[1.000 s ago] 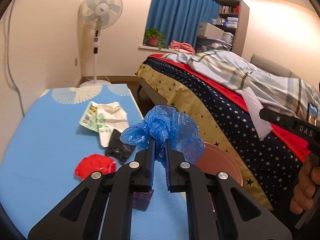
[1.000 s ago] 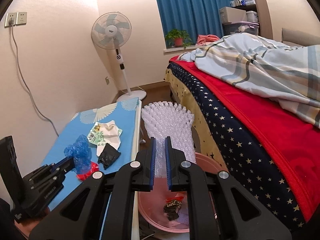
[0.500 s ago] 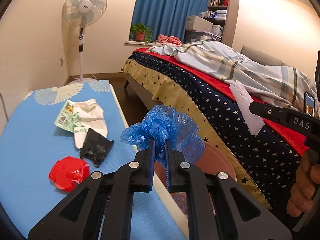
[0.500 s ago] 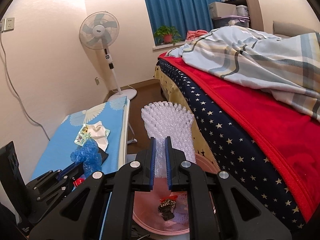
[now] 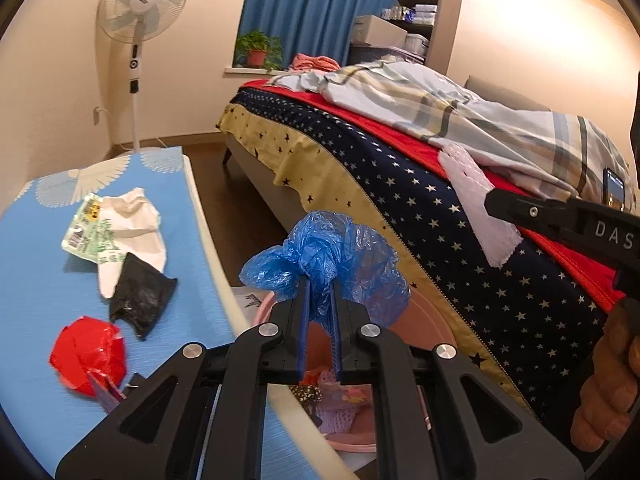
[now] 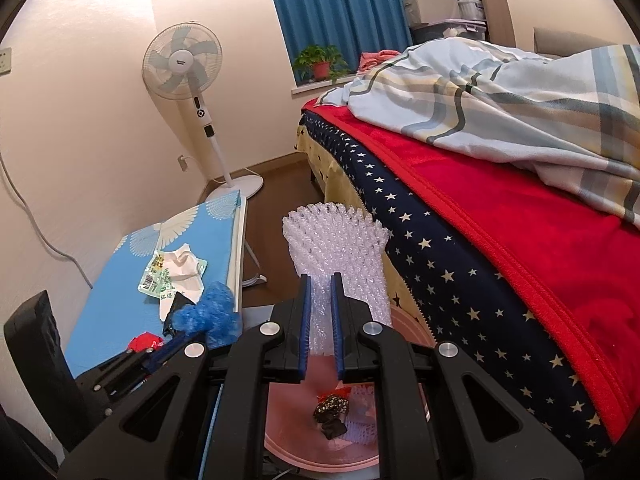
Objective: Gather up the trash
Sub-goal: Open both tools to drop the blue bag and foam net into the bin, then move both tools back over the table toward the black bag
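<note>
My left gripper [image 5: 319, 285] is shut on a crumpled blue plastic bag [image 5: 332, 256] and holds it above the rim of a pink bin [image 5: 420, 316], past the table edge. My right gripper [image 6: 319, 286] is shut on a sheet of bubble wrap [image 6: 340, 248] and holds it over the same pink bin [image 6: 408, 324], which holds several scraps. On the blue table [image 5: 36, 280] lie a red wrapper [image 5: 88, 354], a black bag [image 5: 140, 300], white tissue [image 5: 136, 220] and a green packet [image 5: 86, 236]. The blue bag also shows in the right wrist view [image 6: 212, 316].
A bed [image 5: 440, 184] with a starred navy and red cover and a plaid quilt stands close on the right of the bin. A standing fan [image 5: 138, 40] is at the far wall behind the table. A dark floor strip runs between table and bed.
My left gripper has carried the blue bag rightward off the table to above the bin. My right gripper has kept the bubble wrap over the bin, drifting slightly.
</note>
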Available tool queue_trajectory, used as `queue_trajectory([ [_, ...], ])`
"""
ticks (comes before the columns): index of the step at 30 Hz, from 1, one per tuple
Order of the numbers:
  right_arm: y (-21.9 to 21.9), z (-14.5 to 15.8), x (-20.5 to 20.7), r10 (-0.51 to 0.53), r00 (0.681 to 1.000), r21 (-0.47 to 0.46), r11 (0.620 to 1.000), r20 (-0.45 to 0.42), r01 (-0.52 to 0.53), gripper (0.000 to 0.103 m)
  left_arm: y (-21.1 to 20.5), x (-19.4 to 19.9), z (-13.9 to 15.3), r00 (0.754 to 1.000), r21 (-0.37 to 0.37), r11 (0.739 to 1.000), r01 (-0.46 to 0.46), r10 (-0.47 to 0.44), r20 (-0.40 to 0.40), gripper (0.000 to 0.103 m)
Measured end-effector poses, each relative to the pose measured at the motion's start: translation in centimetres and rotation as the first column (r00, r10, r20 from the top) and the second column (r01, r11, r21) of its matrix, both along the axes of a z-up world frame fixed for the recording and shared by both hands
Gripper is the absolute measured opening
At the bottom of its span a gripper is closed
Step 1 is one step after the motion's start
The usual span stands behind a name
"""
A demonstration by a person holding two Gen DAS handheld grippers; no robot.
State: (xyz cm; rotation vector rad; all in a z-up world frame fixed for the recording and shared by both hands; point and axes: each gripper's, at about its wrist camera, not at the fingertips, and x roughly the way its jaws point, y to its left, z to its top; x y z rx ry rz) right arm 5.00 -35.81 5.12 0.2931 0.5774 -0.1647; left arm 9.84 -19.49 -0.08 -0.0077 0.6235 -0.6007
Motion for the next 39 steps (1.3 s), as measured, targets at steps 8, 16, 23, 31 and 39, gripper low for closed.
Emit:
queue_trajectory([
  [8, -0.2, -0.4, 0.7, -0.006, 1.0, 0.004, 1.0, -0.01, 0.006, 0.015, -1.4, 1.0, -1.0, 0.999, 0.002, 0.999, 0.033, -0.033, -0.035, 0.01],
  [16, -1.1, -1.0, 1.0, -0.044, 0.999, 0.024, 0.999, -0.027, 0.044, 0.04, -1.7, 1.8, -1.9, 0.998, 0.013, 1.0, 0.022, -0.021, -0.057, 0.047],
  [23, -1.1, -1.1, 1.0, -0.049, 0.999, 0.029, 0.998, -0.025, 0.049, 0.04, -0.9, 2.1, -1.9, 0.998, 0.005, 1.0, 0.0, 0.0, -0.066, 0.047],
  [31, -1.1, -1.0, 0.7, -0.045, 0.999, 0.04, 0.998, -0.012, 0.045, 0.04, 0.5, 2.1, -1.5, 0.998, -0.002, 1.0, -0.019, 0.019, -0.059, 0.047],
  [39, 0.2, -0.9, 0.7, -0.012, 1.0, 0.046, 0.999, 0.003, 0.011, 0.04, 2.8, 1.6, -1.0, 0.998, -0.004, 0.999, -0.051, 0.051, -0.048, 0.047],
])
